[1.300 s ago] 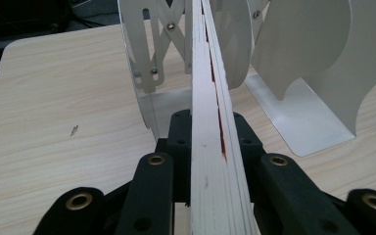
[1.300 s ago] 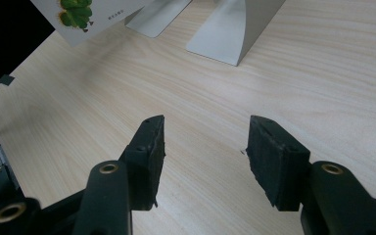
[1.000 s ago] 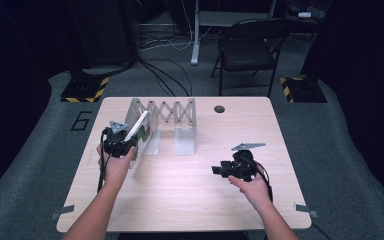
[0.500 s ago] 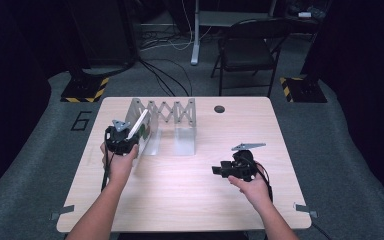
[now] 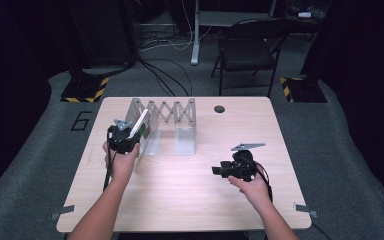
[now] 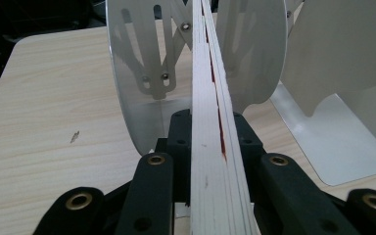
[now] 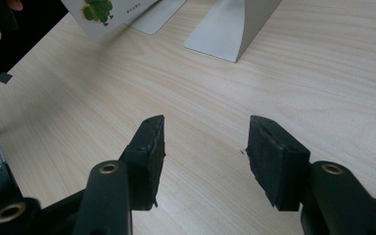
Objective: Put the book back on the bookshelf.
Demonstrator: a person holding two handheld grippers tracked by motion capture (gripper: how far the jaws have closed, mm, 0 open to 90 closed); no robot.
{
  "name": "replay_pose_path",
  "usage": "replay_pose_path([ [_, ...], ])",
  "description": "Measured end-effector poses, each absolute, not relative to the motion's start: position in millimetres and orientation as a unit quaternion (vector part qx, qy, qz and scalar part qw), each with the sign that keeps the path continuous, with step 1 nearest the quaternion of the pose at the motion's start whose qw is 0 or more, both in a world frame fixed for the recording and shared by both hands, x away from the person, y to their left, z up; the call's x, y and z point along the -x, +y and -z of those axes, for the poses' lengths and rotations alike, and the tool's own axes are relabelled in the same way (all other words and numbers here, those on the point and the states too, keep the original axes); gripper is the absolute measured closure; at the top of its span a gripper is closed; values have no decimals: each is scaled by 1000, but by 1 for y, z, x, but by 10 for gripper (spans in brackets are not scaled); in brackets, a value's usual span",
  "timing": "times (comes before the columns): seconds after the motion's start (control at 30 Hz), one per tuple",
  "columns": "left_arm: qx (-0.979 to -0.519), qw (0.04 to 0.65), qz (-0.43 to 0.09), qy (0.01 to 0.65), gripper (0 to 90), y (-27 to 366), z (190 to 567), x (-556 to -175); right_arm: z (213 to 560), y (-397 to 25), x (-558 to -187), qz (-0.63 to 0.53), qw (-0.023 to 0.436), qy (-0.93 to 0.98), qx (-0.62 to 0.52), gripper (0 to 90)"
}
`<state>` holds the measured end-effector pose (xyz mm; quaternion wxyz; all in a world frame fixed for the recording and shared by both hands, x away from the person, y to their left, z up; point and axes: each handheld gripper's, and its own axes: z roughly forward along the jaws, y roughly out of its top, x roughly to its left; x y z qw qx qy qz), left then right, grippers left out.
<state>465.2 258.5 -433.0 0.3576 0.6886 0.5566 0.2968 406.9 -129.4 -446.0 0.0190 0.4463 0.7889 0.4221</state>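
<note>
my left gripper [image 5: 130, 134] is clenched on a thin white booklet [image 6: 214, 122], held edge-on and tilted up toward the silver expandable file rack [image 5: 167, 120] at the back left of the worktop [image 5: 190, 200]. the booklet's edge sits just at the rack's nearest divider. my right gripper [image 7: 203, 147] is released, jaws spread over bare wood, well apart from the rack.
</note>
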Motion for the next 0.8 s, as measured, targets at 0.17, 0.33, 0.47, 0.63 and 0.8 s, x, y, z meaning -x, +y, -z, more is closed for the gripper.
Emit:
replay_pose_path([
  [0.17,-691,352,-299,556,756,256,435,-466,446,-129,-407,-422,18,789,-446,481],
  [0.33,-694,346,-297,558,754,256,437,-467,446,-129,-407,-422,19,789,-446,481],
  [0.47,-692,345,-295,561,754,256,438,-468,446,-129,-407,-422,17,789,-446,481],
  [0.63,-700,334,-289,562,753,256,440,-469,446,-129,-407,-421,17,789,-446,481],
  [0.8,-701,331,-288,562,750,257,442,-471,446,-129,-407,-422,18,790,-444,481],
])
